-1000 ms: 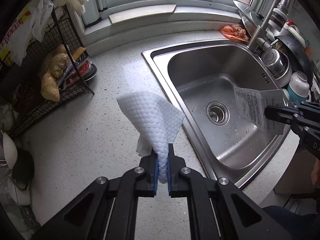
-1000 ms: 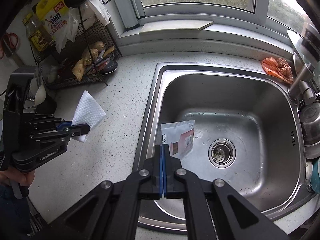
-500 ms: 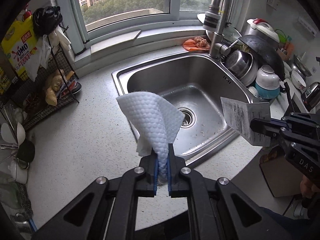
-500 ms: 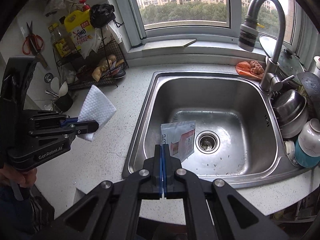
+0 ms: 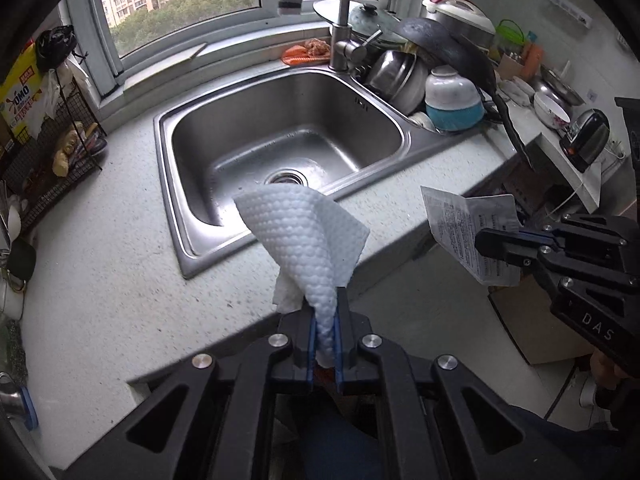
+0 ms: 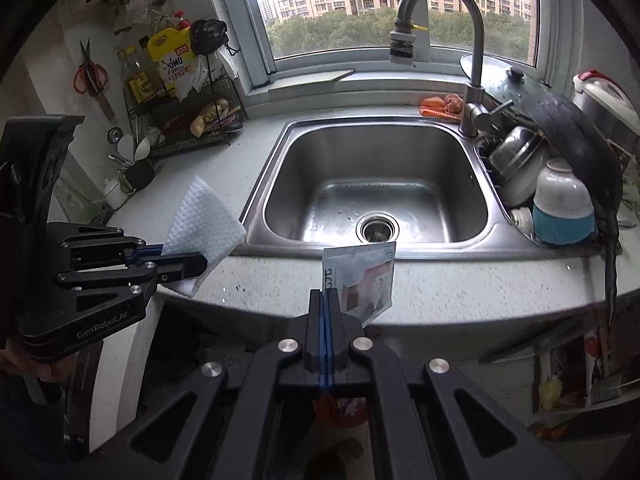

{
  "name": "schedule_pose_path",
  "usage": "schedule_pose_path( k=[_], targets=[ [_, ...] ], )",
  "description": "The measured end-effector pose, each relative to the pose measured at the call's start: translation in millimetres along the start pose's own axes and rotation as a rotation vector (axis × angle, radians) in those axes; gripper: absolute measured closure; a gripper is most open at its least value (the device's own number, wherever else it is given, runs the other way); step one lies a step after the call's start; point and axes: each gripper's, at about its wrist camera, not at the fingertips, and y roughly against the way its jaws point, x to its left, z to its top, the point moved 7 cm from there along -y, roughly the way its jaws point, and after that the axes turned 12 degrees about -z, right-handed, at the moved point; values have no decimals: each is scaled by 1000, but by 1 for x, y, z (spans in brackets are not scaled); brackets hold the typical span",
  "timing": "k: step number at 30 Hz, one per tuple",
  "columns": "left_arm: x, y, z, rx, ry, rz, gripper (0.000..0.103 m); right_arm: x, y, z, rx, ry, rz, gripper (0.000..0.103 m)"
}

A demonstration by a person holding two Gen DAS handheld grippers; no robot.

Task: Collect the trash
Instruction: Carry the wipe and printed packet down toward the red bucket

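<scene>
My left gripper (image 5: 324, 312) is shut on a white embossed paper towel (image 5: 304, 244), held in the air in front of the counter edge. It also shows in the right wrist view (image 6: 188, 262) with the towel (image 6: 204, 224). My right gripper (image 6: 326, 296) is shut on a flat printed packet (image 6: 362, 276), white with a red patch, held before the counter's front edge. In the left wrist view the right gripper (image 5: 486, 244) holds the packet (image 5: 468, 236) off the counter at the right.
A steel sink (image 6: 376, 192) with a tall faucet (image 6: 472, 52) sits in the speckled counter (image 5: 100, 264). Stacked pots and bowls (image 6: 560, 200) stand at its right. A wire rack (image 6: 192, 120) with food and bottles stands at the left. An orange cloth (image 6: 440, 104) lies behind the sink.
Both grippers have pulled back and up from the sink and counter, each still holding its item. They now hang in front of the counter edge, and more of the kitchen shows.
</scene>
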Motion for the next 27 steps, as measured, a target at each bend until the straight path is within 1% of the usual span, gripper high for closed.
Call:
schedule_pose_path(
  k=[3, 8, 12, 16, 20, 22, 25, 27],
  targets=[
    [-13, -19, -19, 44, -9, -2, 97, -5, -7, -27, 46, -25, 5, 103],
    [-18, -60, -48, 114, 1, -30, 97, -9, -31, -65, 114, -60, 24, 103],
    [-13, -116, -81, 189, 8, -58, 97, -9, -64, -98, 193, -102, 57, 103],
    [-5, -173, -113, 248, 20, -64, 97, -11, -108, -129, 254, -113, 55, 103],
    [13, -225, -140, 265, 51, -47, 97, -14, -161, -162, 319, -135, 51, 103],
    [20, -252, -153, 278, 78, -51, 97, -12, -186, -179, 345, -140, 59, 103],
    [32, -293, -169, 292, 115, -64, 97, -10, -224, -200, 367, -139, 61, 103],
    [38, -324, -181, 296, 115, -64, 97, -9, -248, -215, 377, -145, 64, 103]
  ],
)
